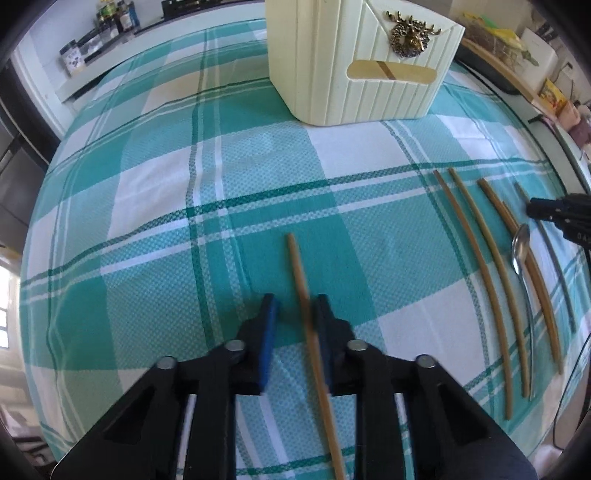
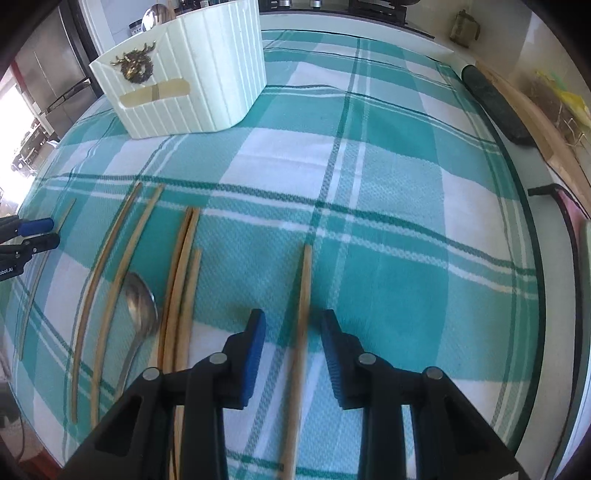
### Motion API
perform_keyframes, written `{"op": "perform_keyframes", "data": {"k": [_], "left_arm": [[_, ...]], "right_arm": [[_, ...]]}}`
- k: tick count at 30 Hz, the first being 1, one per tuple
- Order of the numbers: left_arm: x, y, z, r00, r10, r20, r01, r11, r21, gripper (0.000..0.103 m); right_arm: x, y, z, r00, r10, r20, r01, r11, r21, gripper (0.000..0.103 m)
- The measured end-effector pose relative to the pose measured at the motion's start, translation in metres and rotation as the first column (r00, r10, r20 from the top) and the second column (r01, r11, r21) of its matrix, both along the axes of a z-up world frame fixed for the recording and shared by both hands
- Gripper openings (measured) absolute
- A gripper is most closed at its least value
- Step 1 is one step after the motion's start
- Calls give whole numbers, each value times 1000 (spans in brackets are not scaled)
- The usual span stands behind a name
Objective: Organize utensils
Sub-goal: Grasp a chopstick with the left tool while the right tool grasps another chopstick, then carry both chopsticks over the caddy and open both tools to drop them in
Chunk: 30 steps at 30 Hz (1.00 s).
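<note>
A cream ribbed utensil holder (image 1: 354, 66) (image 2: 192, 85) stands at the far side of the teal checked cloth. A bamboo chopstick (image 1: 295, 258) lies between the blue pads of my left gripper (image 1: 295, 308). It sits close against the right pad, with a gap to the left pad. My right gripper (image 2: 291, 321) straddles another chopstick (image 2: 306, 273) with room on both sides. Between the two grippers lie several more chopsticks (image 1: 476, 251) (image 2: 110, 258) and a metal spoon (image 1: 520, 247) (image 2: 138, 302). Each gripper shows at the edge of the other's view.
A dark long object (image 2: 495, 107) and a wooden board (image 2: 535, 122) lie along the table's right edge. Jars (image 1: 107, 22) stand on a counter beyond the far left corner. A spoon bowl (image 2: 151, 16) sticks out of the holder.
</note>
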<state>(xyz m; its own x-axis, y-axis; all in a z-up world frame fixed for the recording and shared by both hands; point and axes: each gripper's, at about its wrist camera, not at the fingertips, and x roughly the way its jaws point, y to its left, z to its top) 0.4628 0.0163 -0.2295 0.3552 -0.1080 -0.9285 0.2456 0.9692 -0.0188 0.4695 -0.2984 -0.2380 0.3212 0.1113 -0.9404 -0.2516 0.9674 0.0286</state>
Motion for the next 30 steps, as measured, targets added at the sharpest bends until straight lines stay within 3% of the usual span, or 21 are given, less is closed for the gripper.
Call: {"op": "perform_keyframes", "data": {"k": [1,5,7,13,18,21,27,30], "left_arm": [[3,0,0,1000,6,-8,-6,1000,-12,6],[8,2,3,999,39,16,-38,999,-34,4],[2,8,15,997,64,51,-59,995,-79,4],[-34,28,83,972,109,210,-66,977,-201,4],[-71,38,139,935,119,335,-26,962,-271,4],[-83,40,158,917,126,378,-8,954,-298,4],[-86,37,187,890,133,436,17,946,-323,4],[-80,36,202,881,131,455,25,947,-320,4]], "right_arm": [[5,2,-1,1000,-1,-2,1,1000,-2,6],[17,4,0,1000,-31,3,31,999,33,6],[14,1,10,999,-42,31,40,997,70,6],[-28,-15,84,978,-48,202,6,980,201,6],[-75,-26,151,934,-51,354,-45,965,258,6],[-95,-30,180,902,-59,427,-67,960,273,6],[-105,-15,211,848,-75,525,-76,963,259,6],[-96,-5,221,836,-75,544,-82,962,259,6]]}}
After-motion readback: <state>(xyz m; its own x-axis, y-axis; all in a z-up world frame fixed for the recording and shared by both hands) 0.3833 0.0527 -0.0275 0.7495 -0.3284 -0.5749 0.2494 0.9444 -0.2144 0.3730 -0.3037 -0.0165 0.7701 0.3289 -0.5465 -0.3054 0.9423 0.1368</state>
